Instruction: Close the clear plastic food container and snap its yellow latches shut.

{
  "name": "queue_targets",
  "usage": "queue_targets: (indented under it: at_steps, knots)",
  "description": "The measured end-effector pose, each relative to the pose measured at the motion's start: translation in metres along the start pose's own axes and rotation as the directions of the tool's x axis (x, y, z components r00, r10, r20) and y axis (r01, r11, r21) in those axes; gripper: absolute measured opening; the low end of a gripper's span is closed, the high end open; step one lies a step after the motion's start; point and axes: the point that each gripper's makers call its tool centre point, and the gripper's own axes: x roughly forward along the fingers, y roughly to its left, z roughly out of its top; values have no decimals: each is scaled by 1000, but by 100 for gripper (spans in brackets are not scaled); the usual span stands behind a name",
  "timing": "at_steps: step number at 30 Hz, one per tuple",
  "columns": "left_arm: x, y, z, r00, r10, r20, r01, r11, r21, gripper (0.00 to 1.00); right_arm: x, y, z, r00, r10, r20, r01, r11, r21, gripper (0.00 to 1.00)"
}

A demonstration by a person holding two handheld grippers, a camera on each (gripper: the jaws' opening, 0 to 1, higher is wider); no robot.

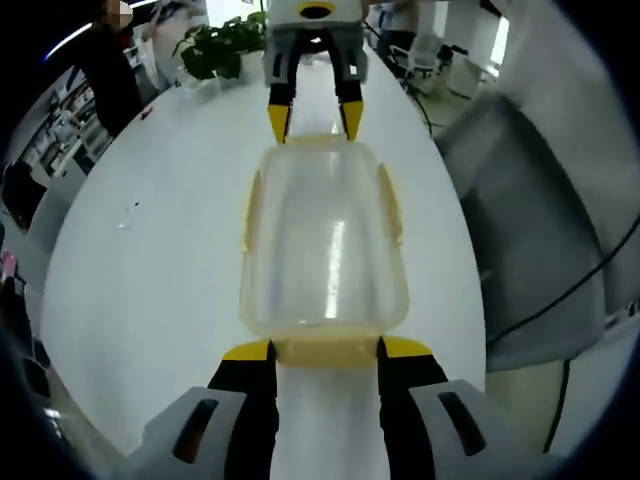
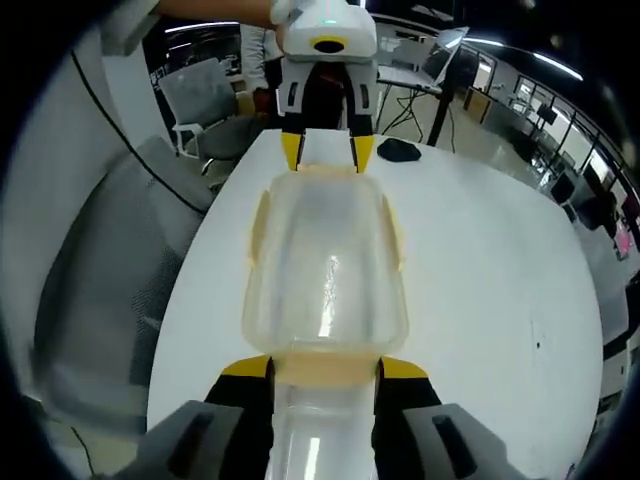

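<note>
The clear plastic container (image 1: 325, 240) (image 2: 325, 255) lies lengthwise on the white table (image 1: 160, 250) (image 2: 480, 250) with its lid on. Yellow latches run along its long sides (image 1: 250, 210) (image 2: 395, 235), standing slightly out from the walls. My left gripper (image 1: 325, 350) is at the container's near end, jaws apart, with the yellow end latch (image 1: 325, 352) lying between the tips. My right gripper (image 2: 324, 368) stands the same way at the opposite end, its end latch (image 2: 325, 370) between the tips. Each gripper shows in the other's view, at the far end (image 1: 314, 120) (image 2: 326, 152).
A potted plant (image 1: 222, 45) stands at the far end of the table. Grey office chairs (image 1: 540, 230) (image 2: 100, 290) sit close along one table edge. A dark object (image 2: 400, 150) lies on the table beyond the container. A person (image 1: 105, 70) stands in the background.
</note>
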Motion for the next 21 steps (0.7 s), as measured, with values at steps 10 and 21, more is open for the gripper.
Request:
queue_targets:
  at_steps: [10,21]
  knots:
    - [9,5,44,1000,-7,-6,7,999,45,36,-34,1,-27,1000,-13,-5,13,1000,24,36]
    - [31,6,90,1000,-15,12,14,998,65,37,-62,7,-72,999,-31,-21,32,998,49,36]
